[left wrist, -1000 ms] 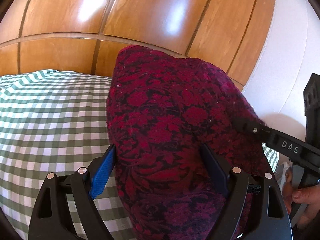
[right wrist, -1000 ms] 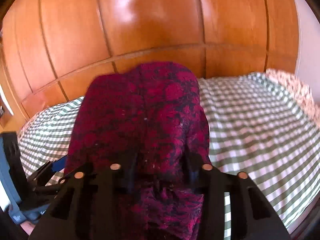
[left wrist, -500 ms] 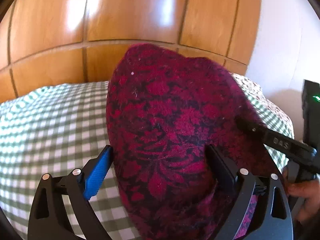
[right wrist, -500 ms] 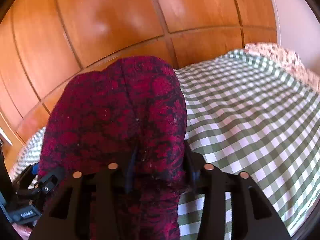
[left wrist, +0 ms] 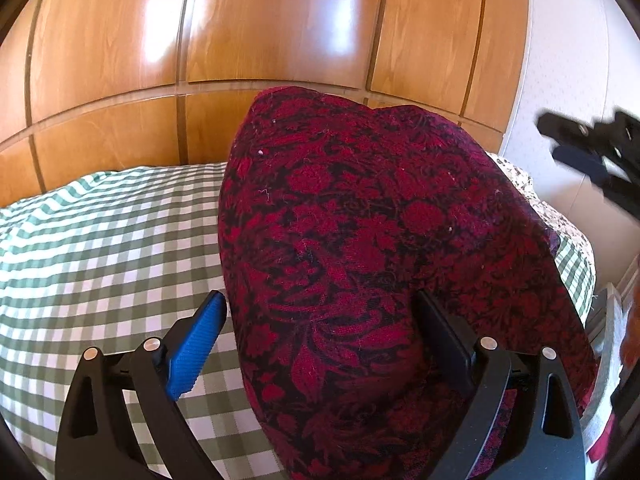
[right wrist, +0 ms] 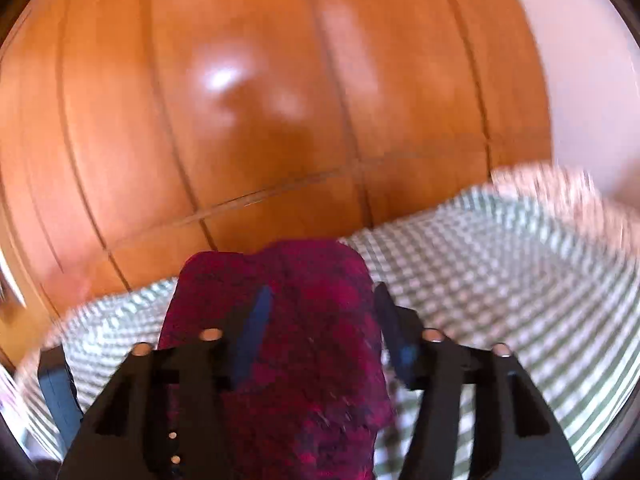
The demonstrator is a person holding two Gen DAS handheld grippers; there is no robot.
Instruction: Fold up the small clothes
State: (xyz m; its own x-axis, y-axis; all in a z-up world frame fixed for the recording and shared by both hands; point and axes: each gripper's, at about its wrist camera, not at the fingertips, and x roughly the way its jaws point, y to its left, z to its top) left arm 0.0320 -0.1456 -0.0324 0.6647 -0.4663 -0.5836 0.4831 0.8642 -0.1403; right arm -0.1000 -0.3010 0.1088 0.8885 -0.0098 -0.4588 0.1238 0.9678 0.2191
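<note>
A dark red and black floral garment [left wrist: 360,240] lies bunched on the green-checked bed cover [left wrist: 100,240]. My left gripper [left wrist: 320,300] is open wide around its near end. The blue left pad [left wrist: 196,344] stands just clear of the cloth, while the right finger [left wrist: 444,344] rests against it. In the left wrist view my right gripper [left wrist: 580,148] hangs blurred in the air, above and to the right of the garment. In the blurred right wrist view its jaws [right wrist: 323,292] are closing on nothing, and the garment [right wrist: 304,380] lies below them.
Glossy wooden panelling [left wrist: 240,40] rises behind the bed, with a white wall [left wrist: 560,60] to its right. A pale flowered cloth [left wrist: 520,176] lies at the bed's far right corner. The checked cover [right wrist: 500,280] spreads out to the right of the garment.
My right gripper has let go of the garment and risen away from it, so the cloth now sits low in its view. The left jaws have widened a little, and the garment stays between them.
</note>
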